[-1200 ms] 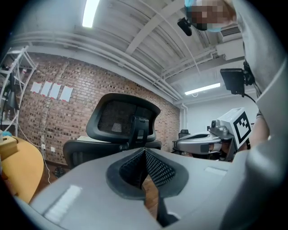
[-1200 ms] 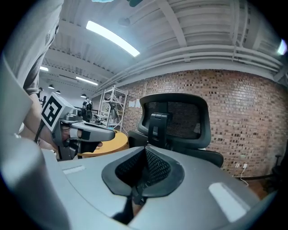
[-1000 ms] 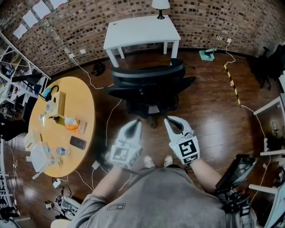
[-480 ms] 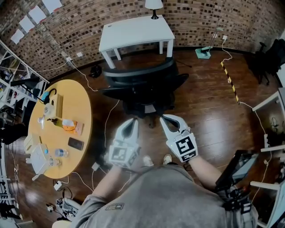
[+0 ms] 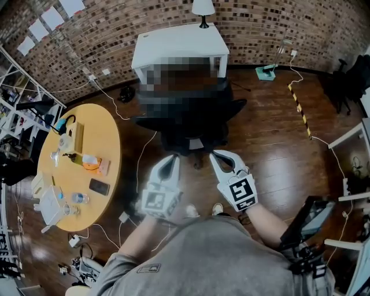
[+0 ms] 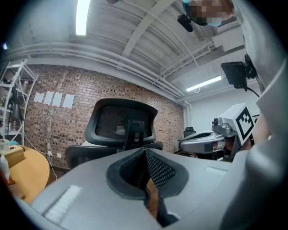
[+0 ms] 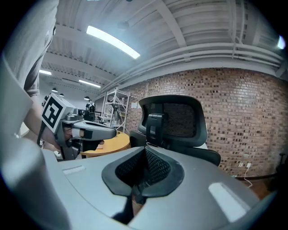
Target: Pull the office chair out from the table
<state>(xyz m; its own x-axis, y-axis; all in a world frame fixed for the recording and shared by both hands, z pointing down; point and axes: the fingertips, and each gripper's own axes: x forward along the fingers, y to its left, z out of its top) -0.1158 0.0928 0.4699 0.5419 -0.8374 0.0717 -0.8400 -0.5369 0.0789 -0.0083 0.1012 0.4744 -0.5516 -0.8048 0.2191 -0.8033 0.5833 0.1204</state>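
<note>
Left hand-held gripper (image 5: 172,161) and right hand-held gripper (image 5: 217,157) are hovering side by side over the dark wooden floor (image 5: 272,133). Both are clenched, their jaws pressed together with nothing between them. A person in a grey shirt (image 5: 214,260) is holding them out toward the black office chair (image 5: 193,124), which is standing just ahead of their tips, touching neither. The chair is sitting close against the front of the white desk (image 5: 179,40), with its mesh backrest and headrest facing the person. How far its seat is reaching under the desk cannot be made out. A lamp (image 5: 203,7) is standing at the desk's far edge, beside the brick wall (image 5: 260,29). On the person's left, a round wooden desk (image 5: 107,139) is carrying a phone (image 5: 100,185), a plastic bottle (image 5: 78,197) and other small items, well apart from the chair. White cables (image 5: 141,159) are trailing across the floor between the two.
</note>
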